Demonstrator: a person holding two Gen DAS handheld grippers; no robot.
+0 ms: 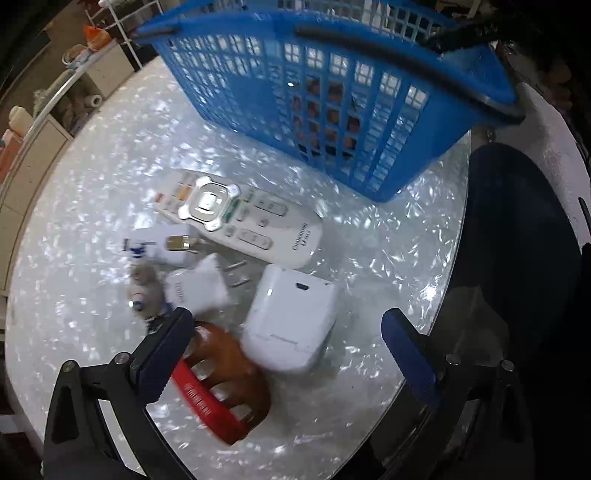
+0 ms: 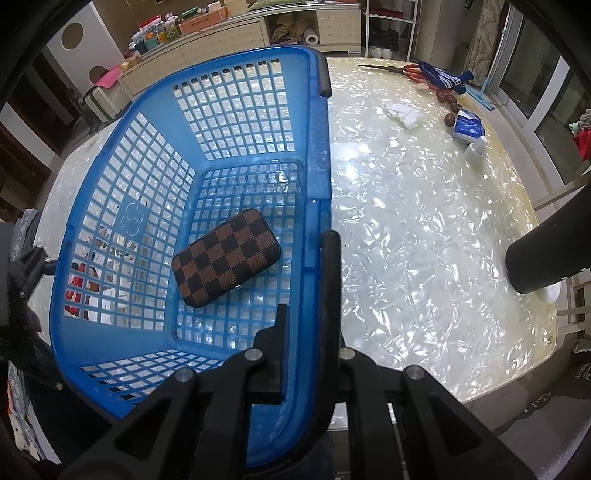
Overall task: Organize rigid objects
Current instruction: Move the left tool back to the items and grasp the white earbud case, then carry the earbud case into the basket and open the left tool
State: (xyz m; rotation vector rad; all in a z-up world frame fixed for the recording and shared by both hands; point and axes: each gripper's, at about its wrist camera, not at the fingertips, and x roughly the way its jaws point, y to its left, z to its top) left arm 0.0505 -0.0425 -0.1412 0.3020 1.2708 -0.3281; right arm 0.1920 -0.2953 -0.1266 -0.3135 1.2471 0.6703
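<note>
Here, the white remote [image 1: 240, 218] with grey buttons lies flat just below the blue basket [image 1: 332, 110], long axis slanting lower-right. Left gripper [image 1: 288, 354] gapes empty nearby; right gripper [image 2: 306, 325] clamps the basket's rim.

Shiny pearly table [image 2: 424, 229] – cluttered beige sideboard [image 2: 258, 33] behind, windows [image 2: 546, 92] at right (bright).

A blue basket [image 1: 332, 110] is seen at upper centre on the pearly table [image 1: 92, 184]. Below it lie a white remote [image 1: 240, 218], white chargers [image 1: 195, 288], a white case [image 1: 291, 321] and a red-brown comb [image 1: 221, 384]. The left gripper [image 1: 288, 354] is held wide apart at the bottom.
</note>
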